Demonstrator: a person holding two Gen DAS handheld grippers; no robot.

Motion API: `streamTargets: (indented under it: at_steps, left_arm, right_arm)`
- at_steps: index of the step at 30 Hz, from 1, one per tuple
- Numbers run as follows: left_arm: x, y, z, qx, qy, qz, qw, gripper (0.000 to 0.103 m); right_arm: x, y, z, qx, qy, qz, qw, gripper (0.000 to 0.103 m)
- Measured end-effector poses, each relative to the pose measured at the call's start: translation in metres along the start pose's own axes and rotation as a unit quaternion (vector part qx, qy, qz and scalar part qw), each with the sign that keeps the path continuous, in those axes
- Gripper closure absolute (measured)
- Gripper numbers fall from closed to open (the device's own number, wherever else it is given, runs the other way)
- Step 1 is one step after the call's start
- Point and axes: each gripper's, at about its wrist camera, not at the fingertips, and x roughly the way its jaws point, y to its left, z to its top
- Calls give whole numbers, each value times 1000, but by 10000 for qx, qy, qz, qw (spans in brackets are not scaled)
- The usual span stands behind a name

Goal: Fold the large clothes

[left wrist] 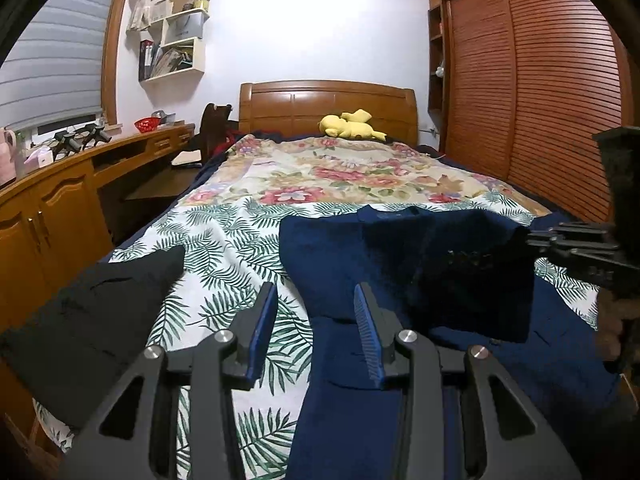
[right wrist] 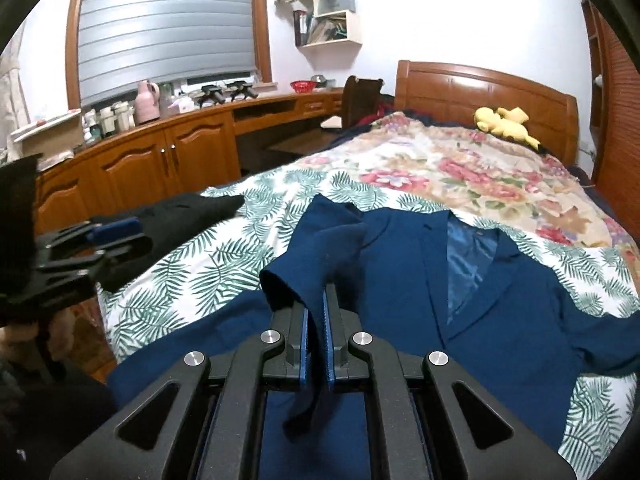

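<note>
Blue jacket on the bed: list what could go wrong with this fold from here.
1. The right gripper pinches only the sleeve of the blue jacket; the cloth could slip out when pulled.
2. The left gripper is open and pins nothing, so the jacket body may drag across the leaf-print sheet.
3. The black garment lies near and could get caught.

A yellow plush [left wrist: 352, 125] is seen lying just before the headboard [left wrist: 328, 106]. Left of the headboard a chair [right wrist: 360, 98] is placed, then a desk [right wrist: 256, 106] bearing a red bowl [right wrist: 303, 86]. A wall shelf [left wrist: 174, 36] is hung above-left; a wardrobe [left wrist: 532, 92] is set right.
</note>
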Motion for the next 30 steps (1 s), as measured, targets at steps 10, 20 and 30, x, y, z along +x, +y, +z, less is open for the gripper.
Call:
streamTargets:
  at_steps: [10,20,30]
  left_arm:
    - [5,-12,1,118,18,11,9999,65]
    - [14,-21,4,16,257,-381,9989,65]
    - [12,-48,9,162,144,-738,9970,65]
  right_arm:
    - [-35,3,3,-29,-291,-70,9995,99]
    - [-65,-26,-15,198,-380,-612,9972,99]
    - [-61,-82,-89,892,281,-1184,9886,99]
